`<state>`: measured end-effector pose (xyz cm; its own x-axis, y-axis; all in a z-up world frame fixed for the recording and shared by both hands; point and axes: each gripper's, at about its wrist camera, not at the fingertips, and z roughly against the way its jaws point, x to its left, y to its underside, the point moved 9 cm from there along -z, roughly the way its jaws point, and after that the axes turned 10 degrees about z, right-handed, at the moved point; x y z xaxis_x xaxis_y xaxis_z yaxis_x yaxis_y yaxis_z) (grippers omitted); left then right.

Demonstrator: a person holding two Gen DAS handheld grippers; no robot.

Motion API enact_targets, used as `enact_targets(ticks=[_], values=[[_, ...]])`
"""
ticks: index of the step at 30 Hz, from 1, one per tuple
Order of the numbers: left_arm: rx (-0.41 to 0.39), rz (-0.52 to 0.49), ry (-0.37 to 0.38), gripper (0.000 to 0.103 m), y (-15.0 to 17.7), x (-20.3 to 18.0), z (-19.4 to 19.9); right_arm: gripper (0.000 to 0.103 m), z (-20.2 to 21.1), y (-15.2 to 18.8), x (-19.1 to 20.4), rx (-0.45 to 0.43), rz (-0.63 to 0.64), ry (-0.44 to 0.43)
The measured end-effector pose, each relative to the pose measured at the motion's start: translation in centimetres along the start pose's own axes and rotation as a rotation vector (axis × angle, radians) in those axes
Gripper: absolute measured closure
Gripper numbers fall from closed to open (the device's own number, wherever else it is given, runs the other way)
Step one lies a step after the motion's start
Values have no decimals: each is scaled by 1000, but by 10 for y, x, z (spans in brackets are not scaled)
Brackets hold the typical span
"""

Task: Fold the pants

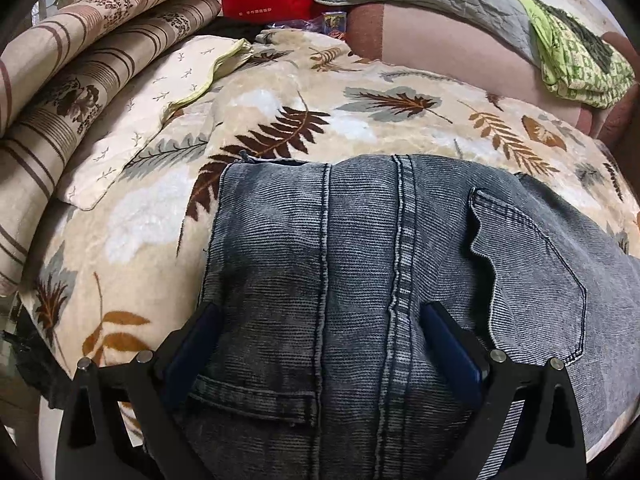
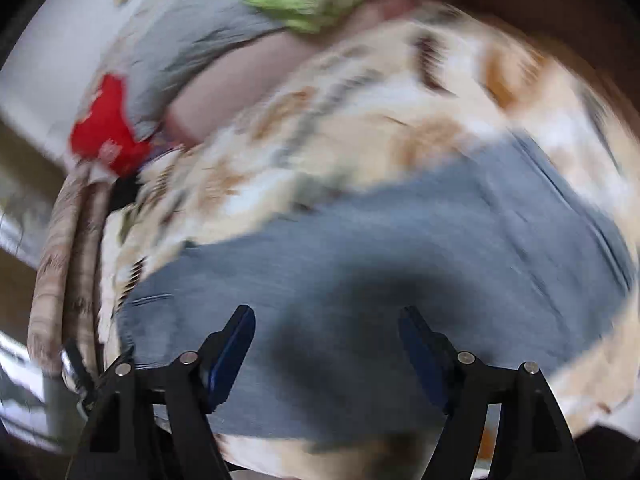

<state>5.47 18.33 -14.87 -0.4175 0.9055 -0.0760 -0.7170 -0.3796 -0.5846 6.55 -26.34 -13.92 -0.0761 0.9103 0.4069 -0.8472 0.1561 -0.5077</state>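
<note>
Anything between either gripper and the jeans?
Nothing visible. The left gripper is open, its fingers straddling the jeans on the blanket. The right gripper is open just over the jeans; that view is blurred.
</note>
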Motion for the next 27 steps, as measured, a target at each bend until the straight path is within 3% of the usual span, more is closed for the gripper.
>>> enact_targets(ticks=[1,5,8,10,13,17,21,24,27], values=[[4,1,-9,3,0,-1,1,27,-14,13,-21,71,-27,4],[6,-22,-38,3,0,-4,9,27,4,5,-19,31,-49,-56],[3,-35,-49,3,0,-5,13,27,31,-6,4,-66,28,-116],[3,-41,-53,3,0,-6,14,20,29,-5,9,-75,59,-121],[12,-43,-56,3,0,-6,15,17,-14,17,-23,59,-11,-74],[-17,-41,-60,3,-5,-4,29,17,16,3,-8,-33,-12,-123],[-99,-33,-6,3,-16,-20,64,17,31,-4,-2,-102,26,-150],[-123,-67,77,3,-14,-51,82,17,-6,13,-32,41,-76,-109],[-108,-135,136,3,1,-83,81,17,8,4,-30,-4,-94,-164]])
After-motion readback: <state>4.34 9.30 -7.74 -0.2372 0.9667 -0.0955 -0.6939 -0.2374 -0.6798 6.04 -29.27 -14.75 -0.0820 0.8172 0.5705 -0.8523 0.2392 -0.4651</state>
